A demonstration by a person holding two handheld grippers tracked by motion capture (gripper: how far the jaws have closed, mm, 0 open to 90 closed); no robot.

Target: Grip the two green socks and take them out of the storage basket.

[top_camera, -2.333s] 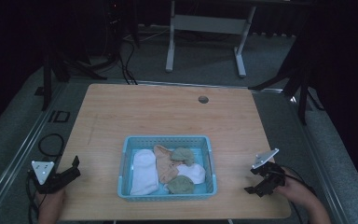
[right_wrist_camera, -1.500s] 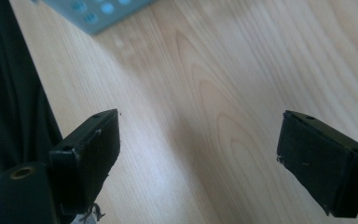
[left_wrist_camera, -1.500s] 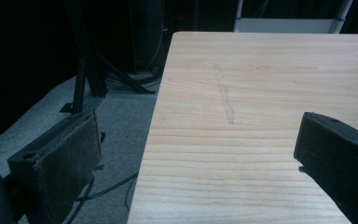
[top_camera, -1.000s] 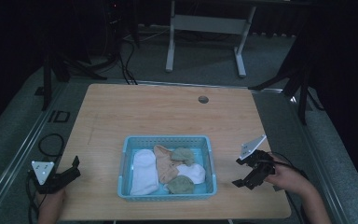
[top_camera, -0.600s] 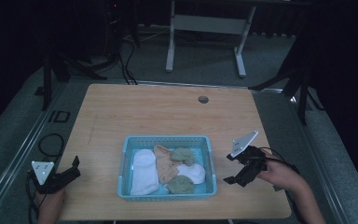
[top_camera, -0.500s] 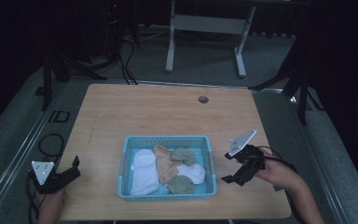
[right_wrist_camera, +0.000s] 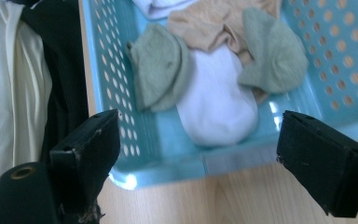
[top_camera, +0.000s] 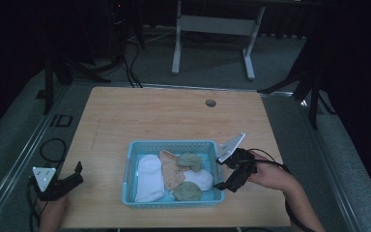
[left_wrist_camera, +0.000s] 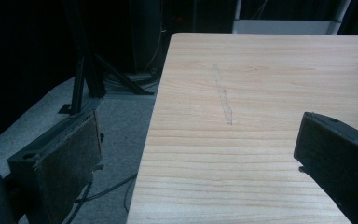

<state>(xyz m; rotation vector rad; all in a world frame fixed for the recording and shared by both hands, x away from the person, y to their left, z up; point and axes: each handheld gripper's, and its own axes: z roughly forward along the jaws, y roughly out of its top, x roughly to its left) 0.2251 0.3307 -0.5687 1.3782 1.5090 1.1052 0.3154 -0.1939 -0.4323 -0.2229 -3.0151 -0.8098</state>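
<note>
A light blue perforated basket (top_camera: 174,144) sits at the table's front centre. It holds a white sock (top_camera: 149,176), a tan sock (top_camera: 170,169), two green socks (top_camera: 189,161) (top_camera: 186,192) and another white sock (top_camera: 198,179). My right gripper (top_camera: 220,174) is open just outside the basket's right wall, jaws pointing into it. In the right gripper view the jaws straddle the basket wall (right_wrist_camera: 168,170), with a white sock (right_wrist_camera: 214,102) and green socks (right_wrist_camera: 161,65) (right_wrist_camera: 270,51) beyond. My left gripper (top_camera: 78,174) stands open and empty at the table's front left edge.
The wooden table (top_camera: 164,116) has a round cable hole (top_camera: 210,103) near its far edge. A faint line (left_wrist_camera: 223,100) marks the wood in the left gripper view. Cables lie on the floor (top_camera: 48,145) to the left, and a desk frame (top_camera: 212,24) stands behind.
My right gripper has moved left from the table's right edge to the basket's right wall and turned toward the socks. The left gripper has stayed still.
</note>
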